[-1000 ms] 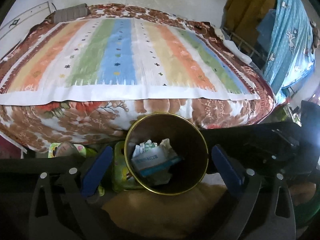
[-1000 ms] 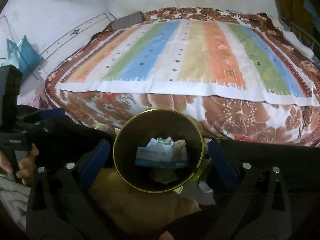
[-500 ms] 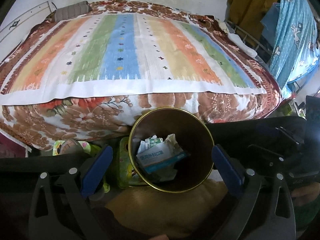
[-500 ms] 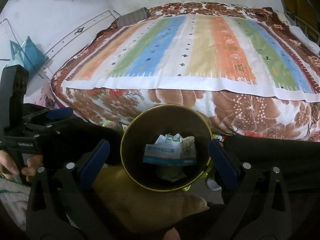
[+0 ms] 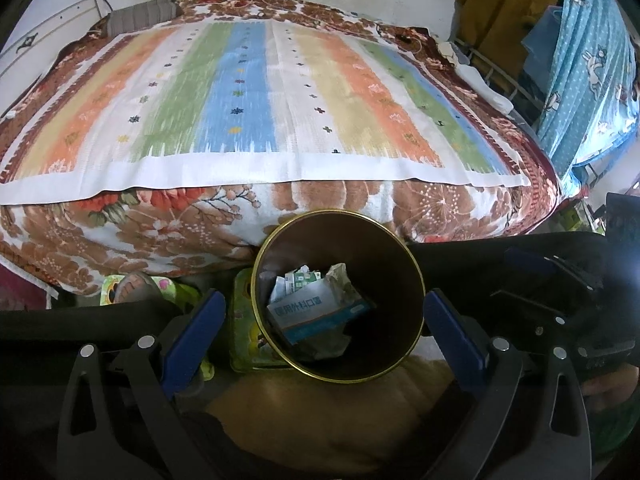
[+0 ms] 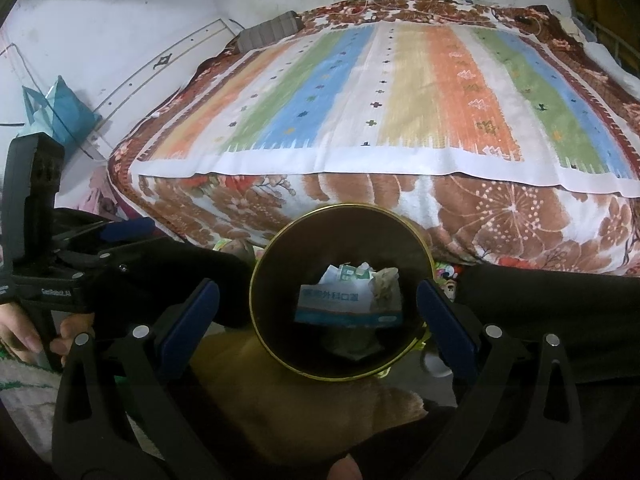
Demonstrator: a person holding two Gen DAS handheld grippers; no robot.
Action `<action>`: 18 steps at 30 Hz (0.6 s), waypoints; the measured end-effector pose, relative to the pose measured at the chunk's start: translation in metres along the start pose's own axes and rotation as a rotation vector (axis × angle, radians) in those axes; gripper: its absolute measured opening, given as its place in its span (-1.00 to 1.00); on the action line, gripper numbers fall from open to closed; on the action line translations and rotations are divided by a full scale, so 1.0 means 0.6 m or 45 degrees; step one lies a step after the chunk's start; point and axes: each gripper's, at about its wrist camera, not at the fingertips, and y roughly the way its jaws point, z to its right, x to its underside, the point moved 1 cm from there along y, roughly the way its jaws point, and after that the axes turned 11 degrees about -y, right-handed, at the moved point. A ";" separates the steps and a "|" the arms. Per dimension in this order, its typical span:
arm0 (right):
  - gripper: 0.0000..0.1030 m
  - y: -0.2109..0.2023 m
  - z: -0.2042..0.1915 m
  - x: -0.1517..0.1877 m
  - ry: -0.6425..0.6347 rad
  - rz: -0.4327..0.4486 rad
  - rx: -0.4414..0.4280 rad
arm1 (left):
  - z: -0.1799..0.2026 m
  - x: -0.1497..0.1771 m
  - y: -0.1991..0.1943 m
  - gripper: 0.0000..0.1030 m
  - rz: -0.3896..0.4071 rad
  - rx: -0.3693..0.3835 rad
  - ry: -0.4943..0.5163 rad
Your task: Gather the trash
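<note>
Fingers on both the left gripper (image 5: 316, 316) and right gripper (image 6: 318, 306) are spread wide, holding nothing. Bin (image 5: 414, 280) sits on the floor against the bed (image 5: 256, 92), with a box (image 5: 316, 312) and wrappers inside. Looks like collecting's mostly done; next needs finding leftover trash, and the bed's overhang blocks the view.

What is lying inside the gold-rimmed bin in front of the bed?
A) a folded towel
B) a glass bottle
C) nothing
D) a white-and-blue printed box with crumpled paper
D: the left wrist view shows a white-and-blue box with crumpled paper in the bin.
</note>
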 end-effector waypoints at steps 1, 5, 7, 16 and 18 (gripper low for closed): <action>0.83 0.001 0.000 0.000 0.000 -0.001 0.000 | -0.001 0.000 0.000 0.89 0.000 0.000 0.001; 0.83 0.002 -0.002 0.000 0.000 -0.002 -0.001 | 0.003 0.002 0.002 0.89 -0.006 -0.006 0.006; 0.83 0.002 -0.002 0.000 0.001 -0.002 -0.002 | 0.003 0.002 0.003 0.89 -0.005 -0.006 0.007; 0.83 0.001 -0.001 0.000 0.002 -0.001 -0.002 | 0.003 0.003 0.005 0.89 -0.013 -0.006 -0.001; 0.83 0.001 -0.002 0.001 0.009 0.001 -0.004 | 0.002 0.001 0.004 0.89 -0.012 -0.007 -0.002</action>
